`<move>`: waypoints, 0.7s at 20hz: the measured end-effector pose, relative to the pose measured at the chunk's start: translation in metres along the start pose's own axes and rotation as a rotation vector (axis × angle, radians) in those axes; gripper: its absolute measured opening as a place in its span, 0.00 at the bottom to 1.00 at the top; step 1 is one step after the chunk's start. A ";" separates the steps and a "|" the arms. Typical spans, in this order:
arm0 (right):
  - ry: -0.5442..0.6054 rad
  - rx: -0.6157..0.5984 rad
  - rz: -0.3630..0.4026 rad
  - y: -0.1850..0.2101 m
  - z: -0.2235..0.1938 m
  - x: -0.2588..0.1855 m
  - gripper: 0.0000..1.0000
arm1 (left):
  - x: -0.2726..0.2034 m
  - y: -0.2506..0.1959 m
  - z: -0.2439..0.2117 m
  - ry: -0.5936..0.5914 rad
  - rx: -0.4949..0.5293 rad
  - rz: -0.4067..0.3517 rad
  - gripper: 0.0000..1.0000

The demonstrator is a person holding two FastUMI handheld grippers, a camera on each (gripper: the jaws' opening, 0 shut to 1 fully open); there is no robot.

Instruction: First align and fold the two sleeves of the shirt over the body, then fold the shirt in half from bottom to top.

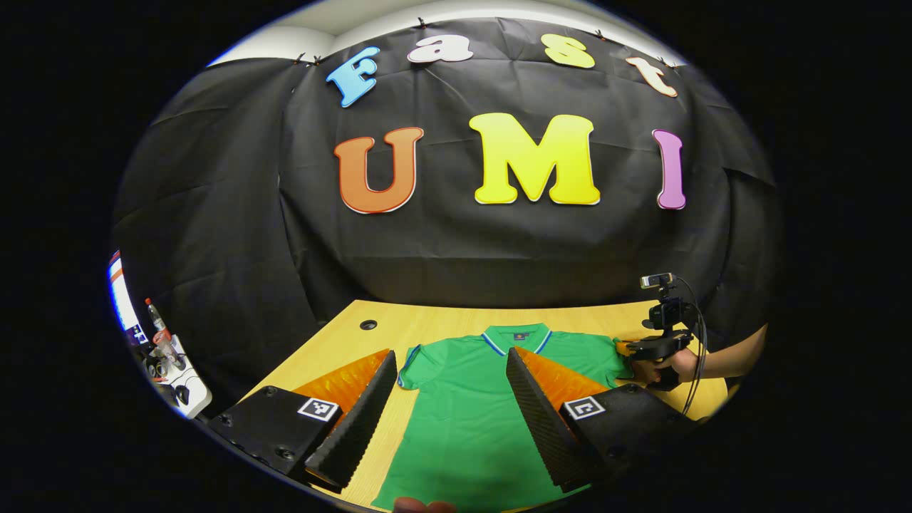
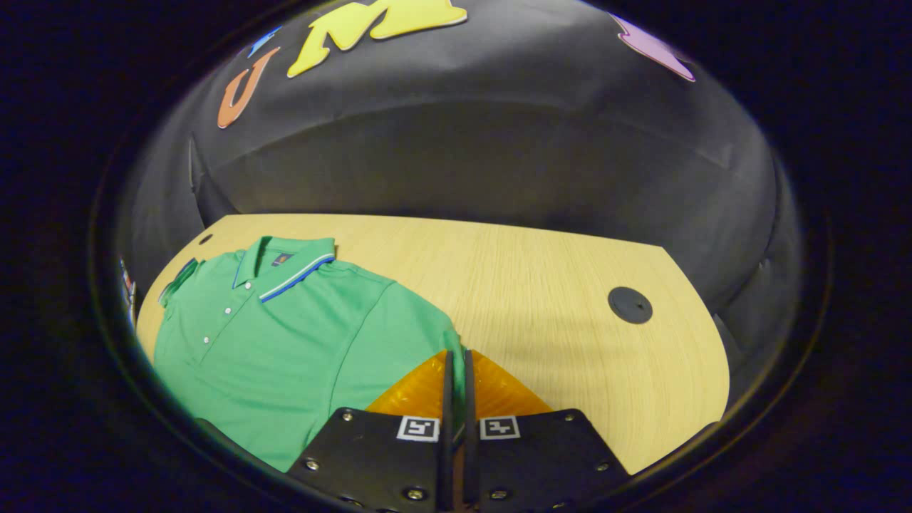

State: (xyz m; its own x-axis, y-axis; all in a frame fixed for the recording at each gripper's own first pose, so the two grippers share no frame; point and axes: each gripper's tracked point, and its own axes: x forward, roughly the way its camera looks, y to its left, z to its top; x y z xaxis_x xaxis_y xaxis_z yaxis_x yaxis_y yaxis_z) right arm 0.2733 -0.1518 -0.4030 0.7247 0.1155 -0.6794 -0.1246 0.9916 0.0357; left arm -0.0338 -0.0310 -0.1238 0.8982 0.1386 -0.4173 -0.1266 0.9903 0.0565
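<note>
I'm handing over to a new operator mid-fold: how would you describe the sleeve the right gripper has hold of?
On the wooden table lies a green polo shirt, collar toward the black wall. The sleeve is the short one at the shirt's edge nearest the round table grommet. Its hem is pinched in the right gripper, while the other sleeve lies flat and free.

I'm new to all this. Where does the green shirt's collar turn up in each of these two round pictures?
Left gripper view: the collar sits just below centre, at the shirt's far end, between the left gripper's open fingers.
Right gripper view: the collar sits left of centre, at the shirt's upper end, up and left of the right gripper.
Shared landmark: the wooden table under the shirt.
</note>
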 end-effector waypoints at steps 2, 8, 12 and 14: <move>0.003 0.006 -0.007 0.005 0.005 -0.002 0.07 | -0.005 0.007 0.004 -0.012 -0.003 0.015 0.99; -0.055 0.036 -0.042 0.008 0.035 -0.030 0.01 | -0.012 0.019 0.001 -0.017 -0.029 0.030 0.99; -0.074 -0.031 -0.061 0.029 0.057 -0.054 0.01 | -0.012 0.032 -0.003 -0.019 -0.066 0.040 0.94; -0.089 -0.036 -0.052 0.048 0.071 -0.067 0.01 | -0.014 0.041 -0.005 -0.020 -0.084 0.049 0.99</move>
State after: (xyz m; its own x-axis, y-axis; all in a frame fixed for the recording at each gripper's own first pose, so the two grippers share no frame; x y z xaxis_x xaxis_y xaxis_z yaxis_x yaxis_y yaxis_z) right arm 0.2671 -0.1082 -0.3040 0.7878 0.0705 -0.6119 -0.1084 0.9938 -0.0251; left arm -0.0530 0.0073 -0.1199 0.8981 0.1873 -0.3979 -0.2045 0.9789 -0.0008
